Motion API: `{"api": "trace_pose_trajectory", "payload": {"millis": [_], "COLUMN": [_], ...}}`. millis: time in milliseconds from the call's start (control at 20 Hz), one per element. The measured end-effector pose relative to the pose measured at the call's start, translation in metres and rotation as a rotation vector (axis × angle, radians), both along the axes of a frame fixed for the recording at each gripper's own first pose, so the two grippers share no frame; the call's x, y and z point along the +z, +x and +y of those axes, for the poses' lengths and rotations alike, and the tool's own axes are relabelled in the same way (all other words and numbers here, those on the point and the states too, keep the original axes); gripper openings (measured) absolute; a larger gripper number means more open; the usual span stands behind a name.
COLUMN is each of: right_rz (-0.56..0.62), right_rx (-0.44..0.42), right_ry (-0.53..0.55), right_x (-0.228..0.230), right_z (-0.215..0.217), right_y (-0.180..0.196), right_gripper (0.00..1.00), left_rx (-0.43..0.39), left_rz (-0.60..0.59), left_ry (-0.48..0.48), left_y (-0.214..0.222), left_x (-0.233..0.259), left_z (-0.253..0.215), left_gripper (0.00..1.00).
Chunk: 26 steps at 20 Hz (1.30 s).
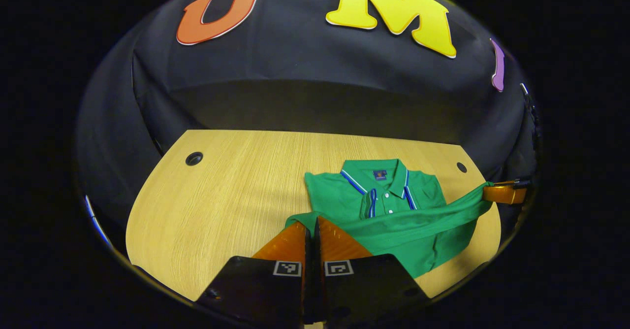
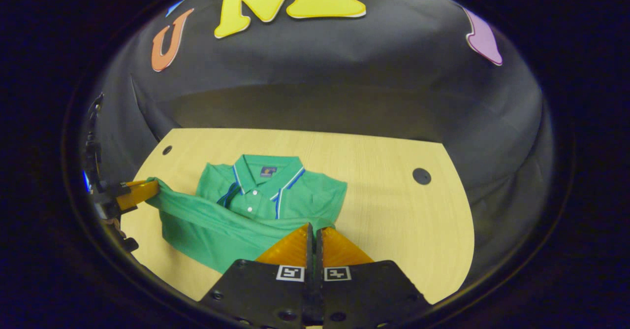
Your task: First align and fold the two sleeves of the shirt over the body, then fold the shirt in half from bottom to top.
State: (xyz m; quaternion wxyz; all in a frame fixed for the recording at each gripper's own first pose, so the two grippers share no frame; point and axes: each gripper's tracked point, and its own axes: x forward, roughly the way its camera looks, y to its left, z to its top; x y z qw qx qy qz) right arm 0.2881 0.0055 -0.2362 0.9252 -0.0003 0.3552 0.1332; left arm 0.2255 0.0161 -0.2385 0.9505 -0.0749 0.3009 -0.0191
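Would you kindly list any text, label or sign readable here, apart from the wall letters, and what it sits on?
None can be read.
Neck label inside the shirt collar: too small and blurred.
Square black-and-white markers on the left gripper and the right gripper: patterns, not words.

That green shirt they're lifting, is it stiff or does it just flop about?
Probably floppy: the green shirt sags in a band between the left gripper and right gripper. Likely light, since pinched corners lift it. The collar seems a little firmer, keeping its shape.

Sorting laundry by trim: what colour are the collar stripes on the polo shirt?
Blue and white stripes on the green polo shirt, clearest in left gripper view.
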Motion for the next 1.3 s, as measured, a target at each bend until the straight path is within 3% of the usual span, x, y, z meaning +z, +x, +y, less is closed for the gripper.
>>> {"api": "trace_pose_trajectory", "payload": {"millis": [300, 550, 600, 650, 700, 750, 800, 850, 950, 1300], "right_rz": [-0.086, -0.053, -0.052, -0.057, -0.07, -0.086, -0.093, -0.098, -0.124, -0.268], "right_rx": [-0.032, -0.109, -0.113, -0.116, -0.12, -0.134, -0.143, -0.153, -0.145, -0.131], "right_ry": [0.017, 0.013, 0.009, -0.001, -0.01, -0.02, -0.003, 0.005, 0.023, 0.038], "right_x": [-0.018, -0.044, -0.042, -0.037, -0.035, -0.033, -0.011, 0.0, 0.028, 0.133], "right_z": [0.023, 0.007, 0.002, -0.003, -0.008, -0.015, -0.019, -0.023, -0.026, -0.042], "right_y": [0.107, 0.134, 0.134, 0.134, 0.134, 0.134, 0.123, 0.115, 0.098, 0.021], "right_gripper": [0.0, 0.03, 0.1, 0.39, 0.69, 0.98, 0.97, 0.96, 0.96, 0.96], "left_rx": [0.026, 0.028, 0.036, 0.046, 0.047, 0.049, 0.06, 0.064, 0.07, 0.044], "left_rz": [-0.1, -0.099, -0.089, -0.076, -0.056, -0.045, -0.045, -0.056, -0.099, -0.276], "left_ry": [0.029, 0.117, 0.119, 0.132, 0.144, 0.15, 0.144, 0.132, 0.115, 0.142], "left_y": [0.097, 0.119, 0.116, 0.115, 0.11, 0.106, 0.099, 0.096, 0.085, 0.037], "left_x": [-0.013, -0.028, -0.031, -0.032, -0.033, -0.031, -0.024, -0.015, 0.015, 0.133], "left_z": [-0.011, -0.003, 0.0, 0.004, 0.006, 0.007, 0.009, 0.008, 0.006, -0.006], "left_gripper": [0.03, 0.07, 0.11, 0.13, 0.42, 0.53, 0.64, 0.82, 0.99, 0.97]}}
